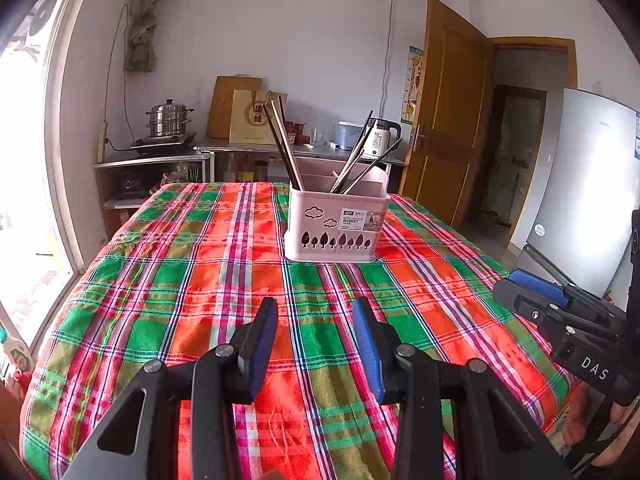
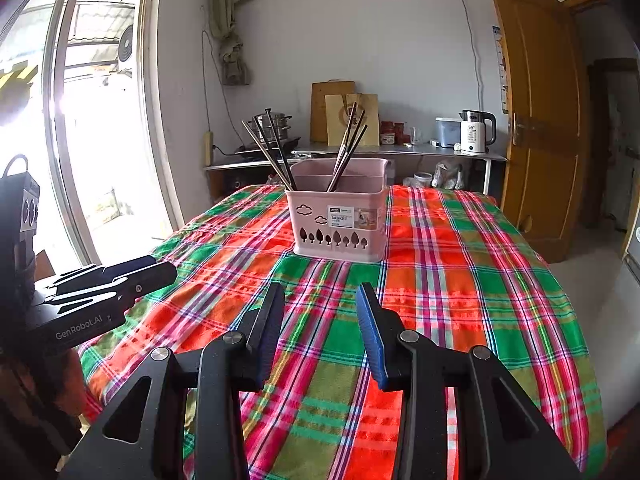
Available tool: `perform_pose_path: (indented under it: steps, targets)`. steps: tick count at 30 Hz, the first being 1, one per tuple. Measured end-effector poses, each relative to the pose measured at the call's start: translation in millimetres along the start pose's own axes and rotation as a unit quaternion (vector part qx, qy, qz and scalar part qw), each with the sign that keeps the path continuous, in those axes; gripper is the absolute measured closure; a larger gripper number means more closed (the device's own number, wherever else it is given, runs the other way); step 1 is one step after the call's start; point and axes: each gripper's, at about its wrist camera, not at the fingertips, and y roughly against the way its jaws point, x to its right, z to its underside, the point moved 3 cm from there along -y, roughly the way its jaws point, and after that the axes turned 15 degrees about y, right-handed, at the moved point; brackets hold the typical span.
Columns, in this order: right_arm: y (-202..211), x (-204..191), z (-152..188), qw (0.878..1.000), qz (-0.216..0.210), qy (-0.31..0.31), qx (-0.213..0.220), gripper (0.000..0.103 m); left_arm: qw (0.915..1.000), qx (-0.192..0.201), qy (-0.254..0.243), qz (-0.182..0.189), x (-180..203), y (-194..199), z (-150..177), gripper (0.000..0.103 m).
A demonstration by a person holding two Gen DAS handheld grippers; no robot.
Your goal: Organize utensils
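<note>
The pink utensil basket [image 1: 336, 224] is sitting on the far half of the table, well apart from both your grippers, with its labelled, tree-patterned wall facing you. Chopsticks [image 1: 286, 148] are leaning out of its left compartment, and a second bunch of chopsticks [image 1: 364, 160] is leaning out toward the right. A red, green and pink plaid tablecloth [image 1: 224, 280] is covering the whole table and lying bare around the basket.

Your left gripper [image 1: 316, 312] is hovering over the near part of the cloth with its blue pads spread and nothing between them. Your right gripper [image 2: 320, 300] is doing the same just beside it, jaws apart and empty.

Beyond the table, a steel counter [image 2: 400, 150] is running along the white wall, carrying a stacked steamer pot [image 1: 168, 120], a wooden cutting board [image 1: 228, 104], a paper bag [image 2: 360, 120] and a white electric kettle [image 2: 476, 130]. A wooden door [image 2: 536, 120] is standing open on the right, and bright light is coming through the glass door [image 2: 92, 120] on the left.
</note>
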Motion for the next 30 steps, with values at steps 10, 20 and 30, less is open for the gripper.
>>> perform_pose_path:
  steps: [10, 20, 30]
  targets:
    - [-0.7, -0.9, -0.6, 1.000, -0.001, 0.002, 0.000, 0.065, 1.0000, -0.003, -0.004, 0.000, 2.4, -1.4, 2.2, 0.064]
    - [-1.7, -0.5, -1.3, 1.000, -0.002, 0.003, 0.000, 0.065, 1.0000, -0.005, -0.008, 0.002, 4.5, -2.2, 3.3, 0.064]
    - [-2.2, -1.1, -0.6, 1.000, -0.003, 0.003, -0.002, 0.065, 0.9999, -0.008, -0.010, 0.006, 6.5, -2.3, 5.8, 0.064]
